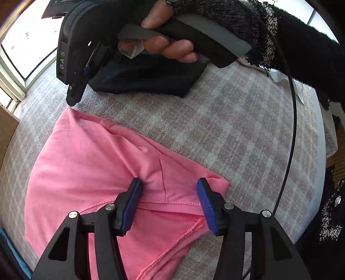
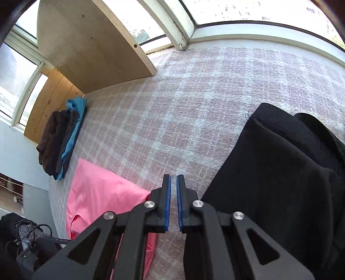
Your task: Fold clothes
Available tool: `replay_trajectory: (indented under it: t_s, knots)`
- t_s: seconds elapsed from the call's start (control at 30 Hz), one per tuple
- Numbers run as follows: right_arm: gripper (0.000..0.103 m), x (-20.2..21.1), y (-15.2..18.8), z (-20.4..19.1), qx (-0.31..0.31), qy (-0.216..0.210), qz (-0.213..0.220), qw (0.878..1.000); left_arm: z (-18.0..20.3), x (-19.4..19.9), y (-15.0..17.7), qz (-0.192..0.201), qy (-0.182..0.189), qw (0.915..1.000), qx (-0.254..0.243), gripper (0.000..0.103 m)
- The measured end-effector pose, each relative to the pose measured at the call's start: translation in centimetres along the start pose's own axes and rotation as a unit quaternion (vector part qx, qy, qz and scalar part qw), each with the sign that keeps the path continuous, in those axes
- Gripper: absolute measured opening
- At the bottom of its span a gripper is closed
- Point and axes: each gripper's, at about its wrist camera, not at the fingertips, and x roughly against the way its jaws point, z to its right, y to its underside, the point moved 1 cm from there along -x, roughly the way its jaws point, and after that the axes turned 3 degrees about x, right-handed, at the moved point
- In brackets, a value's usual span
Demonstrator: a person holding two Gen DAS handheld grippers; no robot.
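A pink garment (image 1: 90,163) lies partly folded on the checked blanket (image 1: 237,129); it also shows in the right wrist view (image 2: 99,193) at lower left. My left gripper (image 1: 169,183) is open just above the pink garment's hemmed edge, one blue pad on each side of a fabric fold, gripping nothing. My right gripper (image 2: 173,178) is shut and empty, hovering over the blanket between the pink garment and a black garment (image 2: 280,183). In the left wrist view the right gripper's tip (image 1: 73,101) hangs just above the pink garment's far corner.
The black garment (image 1: 146,79) lies beyond the pink one. A stack of folded dark and blue clothes (image 2: 62,140) sits at the blanket's left edge by a wooden board (image 2: 86,47). Windows (image 2: 237,13) run along the far side. A black cable (image 1: 291,129) hangs at the right.
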Motion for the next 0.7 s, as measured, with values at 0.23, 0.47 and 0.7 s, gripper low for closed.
replay_trajectory:
  t_s: [0.23,0.47,0.7]
  knots:
    - [0.007,-1.7,1.4,-4.5,0.055,-0.002,-0.063,0.997,-0.3,0.4,-0.3,0.010,0.015,0.9997,0.017,0.052]
    - [0.031,3.8,5.2,-3.4,-0.052,0.047,0.011,0.998,-6.2,7.9,4.7,0.068,0.012,0.9782,0.196,0.047]
    - [0.056,4.0,13.7,-4.4,-0.209,0.031,0.027,0.977,-16.2,9.4,21.6,0.079,0.014,0.8220,0.564,0.051]
